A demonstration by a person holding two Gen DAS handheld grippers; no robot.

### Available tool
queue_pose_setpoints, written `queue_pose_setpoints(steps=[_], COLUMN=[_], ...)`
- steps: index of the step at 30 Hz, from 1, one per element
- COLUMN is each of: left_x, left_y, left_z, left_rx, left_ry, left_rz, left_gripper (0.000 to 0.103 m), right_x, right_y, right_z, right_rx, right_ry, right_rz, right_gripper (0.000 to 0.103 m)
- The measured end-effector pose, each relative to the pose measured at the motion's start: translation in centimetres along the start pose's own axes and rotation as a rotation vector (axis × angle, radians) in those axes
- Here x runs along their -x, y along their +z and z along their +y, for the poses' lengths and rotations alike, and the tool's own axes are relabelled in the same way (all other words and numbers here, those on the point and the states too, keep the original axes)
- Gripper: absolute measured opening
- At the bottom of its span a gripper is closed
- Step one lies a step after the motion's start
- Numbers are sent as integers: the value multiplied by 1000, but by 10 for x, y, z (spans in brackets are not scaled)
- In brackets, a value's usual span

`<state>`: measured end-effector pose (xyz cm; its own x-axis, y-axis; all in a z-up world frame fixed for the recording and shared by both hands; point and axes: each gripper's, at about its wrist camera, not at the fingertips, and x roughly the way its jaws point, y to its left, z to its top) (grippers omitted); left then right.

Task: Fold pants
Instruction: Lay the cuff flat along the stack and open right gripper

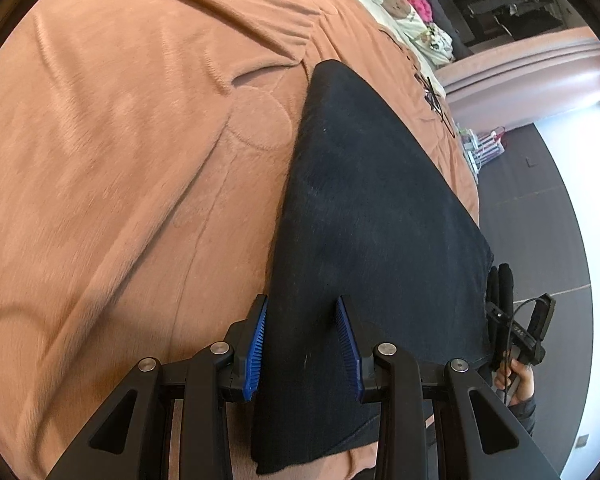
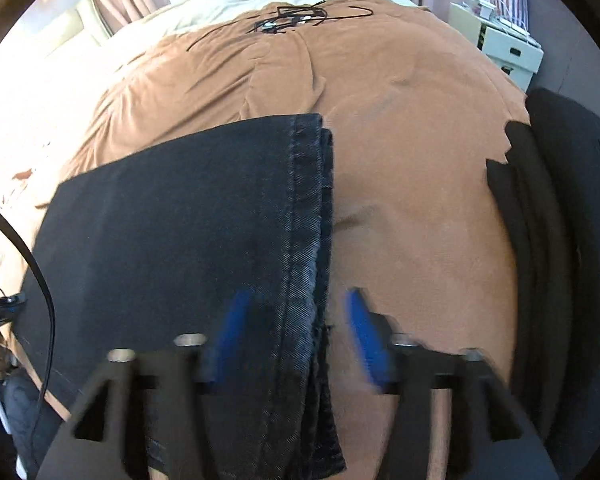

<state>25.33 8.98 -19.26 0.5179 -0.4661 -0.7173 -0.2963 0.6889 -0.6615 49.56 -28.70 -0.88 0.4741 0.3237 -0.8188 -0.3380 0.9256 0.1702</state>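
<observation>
Dark pants lie folded flat on a bed's brown blanket. The left claw is narrowed on a fold of the pants at their near end. The right claw, blurred, stands wide over the stitched hems, pads clear of the cloth. More dark clothing lies apart.

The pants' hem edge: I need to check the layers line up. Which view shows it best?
The right wrist view: the stitched hem edge of the pants runs down mid-frame, layers stacked. The left wrist view shows only plain dark fabric, no stitching.
</observation>
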Motion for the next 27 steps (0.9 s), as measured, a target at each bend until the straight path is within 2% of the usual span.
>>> queue_pose_setpoints(steps=[6,10,12,14,15,16,18,27], left_x=[-9,-16,-18,-18,-17,-16,-9,34], left_y=[14,22,25,27,27,27,28,41], left_z=[-2,-1,-2,-7,-10,-13,-20,-50], left_rx=[-12,-6,-7,-30,-42,-54,-69,-136], left_ry=[-14,-27,-10,9,17,25,24,11], left_rz=[15,34,30,25,22,16,-4,-99], left_gripper=[35,35,30,16,13,11,9,8], right_x=[-18,-27,-35,-45,-49,-50,-49,-42], right_y=[-13,-9,-8,-5,-3,-2,-2,-2], right_z=[-28,-40,-45,-48,-48,-49,-51,-48], right_rx=[-93,-129,-137,-150,-152,-147,-142,-120], right_ry=[140,221,247,284,301,300,315,326], right_rz=[80,100,120,138,141,141,136,120], right_gripper=[67,67,67,65,62,61,53,44])
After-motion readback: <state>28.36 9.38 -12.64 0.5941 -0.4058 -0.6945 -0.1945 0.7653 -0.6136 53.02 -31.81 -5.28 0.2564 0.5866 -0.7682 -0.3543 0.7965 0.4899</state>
